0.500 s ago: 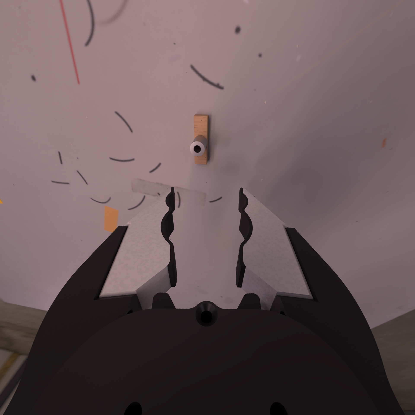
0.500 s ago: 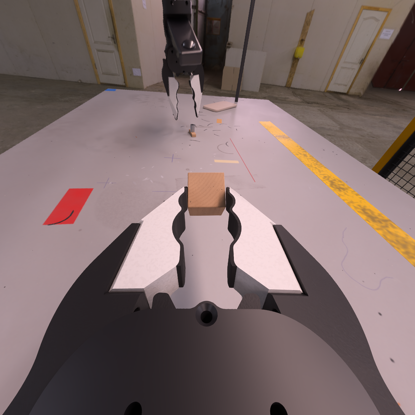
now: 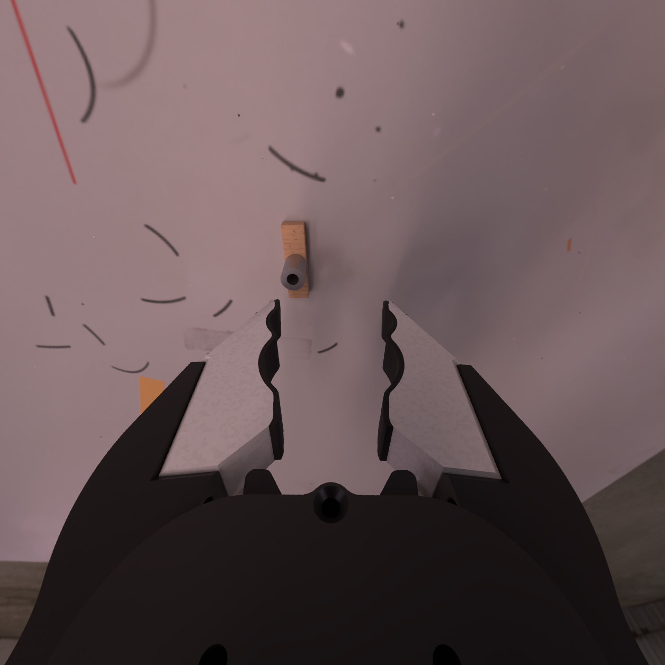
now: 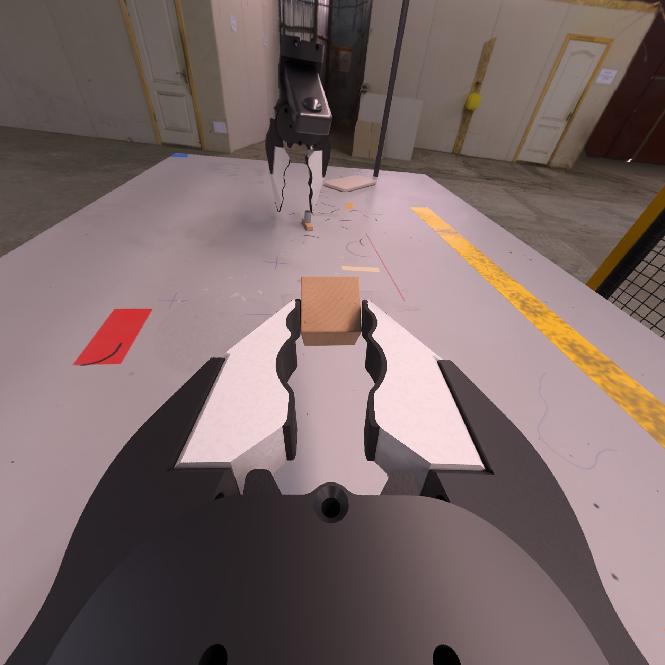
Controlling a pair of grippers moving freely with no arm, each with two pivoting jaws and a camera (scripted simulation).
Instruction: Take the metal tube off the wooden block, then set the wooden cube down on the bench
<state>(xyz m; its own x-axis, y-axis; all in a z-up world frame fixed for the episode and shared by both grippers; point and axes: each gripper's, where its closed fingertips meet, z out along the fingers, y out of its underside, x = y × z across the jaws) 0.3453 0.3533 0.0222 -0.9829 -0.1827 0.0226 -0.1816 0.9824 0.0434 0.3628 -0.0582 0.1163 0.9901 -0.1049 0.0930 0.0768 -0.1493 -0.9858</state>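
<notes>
Metal tube point(image 3: 294, 273) not yet lifted off wooden block point(image 3: 295, 258); left gripper point(image 3: 330, 306) held open, empty; wooden cube point(image 4: 330, 310) clamped by right gripper point(image 4: 330, 306) above the worktop point(image 4: 144, 414).

The right gripper point(image 4: 330, 313) clamps a wooden cube point(image 4: 330, 310) between its fingertips, above the pale bench point(image 4: 108, 449). Far ahead, the left gripper point(image 4: 295, 206) hangs fingers-down, spread, just above a metal tube point(image 4: 307, 216) standing upright on a small wooden block point(image 4: 308, 226).

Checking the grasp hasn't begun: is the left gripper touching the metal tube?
Apart. Left wrist view shows bare bench between the open left gripper and metal tube.
</notes>
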